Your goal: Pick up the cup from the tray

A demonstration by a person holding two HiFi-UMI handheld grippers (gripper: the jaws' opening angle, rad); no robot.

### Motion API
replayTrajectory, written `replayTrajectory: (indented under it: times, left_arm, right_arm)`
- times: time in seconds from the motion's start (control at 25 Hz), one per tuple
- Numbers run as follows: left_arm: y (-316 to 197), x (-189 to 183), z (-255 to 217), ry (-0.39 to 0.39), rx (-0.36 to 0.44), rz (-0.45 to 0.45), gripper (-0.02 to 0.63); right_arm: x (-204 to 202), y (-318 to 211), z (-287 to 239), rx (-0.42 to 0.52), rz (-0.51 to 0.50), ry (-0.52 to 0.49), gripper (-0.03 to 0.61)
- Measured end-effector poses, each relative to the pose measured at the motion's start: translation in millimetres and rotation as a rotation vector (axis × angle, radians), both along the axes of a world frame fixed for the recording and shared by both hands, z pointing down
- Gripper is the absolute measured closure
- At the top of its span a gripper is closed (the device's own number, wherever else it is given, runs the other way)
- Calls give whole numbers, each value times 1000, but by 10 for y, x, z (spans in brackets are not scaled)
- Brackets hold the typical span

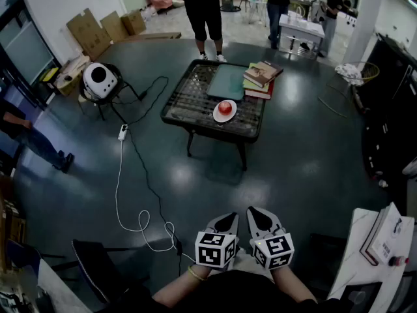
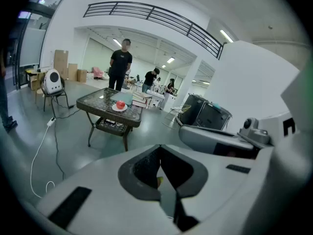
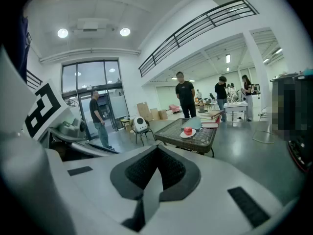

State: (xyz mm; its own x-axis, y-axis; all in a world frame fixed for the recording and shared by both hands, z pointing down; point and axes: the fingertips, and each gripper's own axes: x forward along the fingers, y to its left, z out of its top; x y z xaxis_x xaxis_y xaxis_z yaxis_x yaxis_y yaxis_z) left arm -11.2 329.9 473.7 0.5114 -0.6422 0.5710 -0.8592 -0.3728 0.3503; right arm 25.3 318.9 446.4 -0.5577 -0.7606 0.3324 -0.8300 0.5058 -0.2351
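A low dark table (image 1: 189,106) stands in the middle of the floor, far ahead of me. On it lie a teal tray (image 1: 227,82), a stack of books (image 1: 262,78) and a white plate (image 1: 216,115) with a small red round thing (image 1: 225,107); whether that is the cup I cannot tell. My left gripper (image 1: 229,218) and right gripper (image 1: 255,212) are side by side close to my body, both shut and empty. The table (image 2: 105,103) shows small in the left gripper view beyond the shut left gripper (image 2: 160,152). The right gripper (image 3: 157,152) also points toward the table (image 3: 195,131).
A white cable (image 1: 120,194) snakes across the dark floor at left. A white round device (image 1: 99,80) sits on a chair, with cardboard boxes (image 1: 98,28) behind. People stand beyond the table (image 1: 205,8) and at left (image 1: 29,139). A white desk with a book (image 1: 384,237) is at my right.
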Motion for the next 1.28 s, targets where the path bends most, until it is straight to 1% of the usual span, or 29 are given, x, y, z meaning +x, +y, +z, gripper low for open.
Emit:
replayTrajectory:
  times: [0.16, 0.32, 0.68, 0.88, 1.08, 1.28]
  left_arm:
    - [31, -99, -62, 5, 28, -41, 603]
    - [27, -215, -62, -35, 52, -82, 603]
    - [-56, -128, -110, -29, 71, -86, 603]
    - [-92, -55, -155, -35, 88, -88, 603]
    - [-68, 31, -135, -42, 83, -80, 603]
    - [-83, 40, -108, -47, 75, -79, 603]
  right_arm:
    - [-13, 83, -70, 16, -30, 14, 571]
    - [-45, 112, -50, 11, -50, 11, 571]
    - [34, 81, -111, 37, -65, 30, 571]
    - [93, 90, -151, 57, -81, 12, 571]
    - [176, 101, -109, 45, -79, 19, 571]
    - [193, 114, -60, 31, -84, 24, 571]
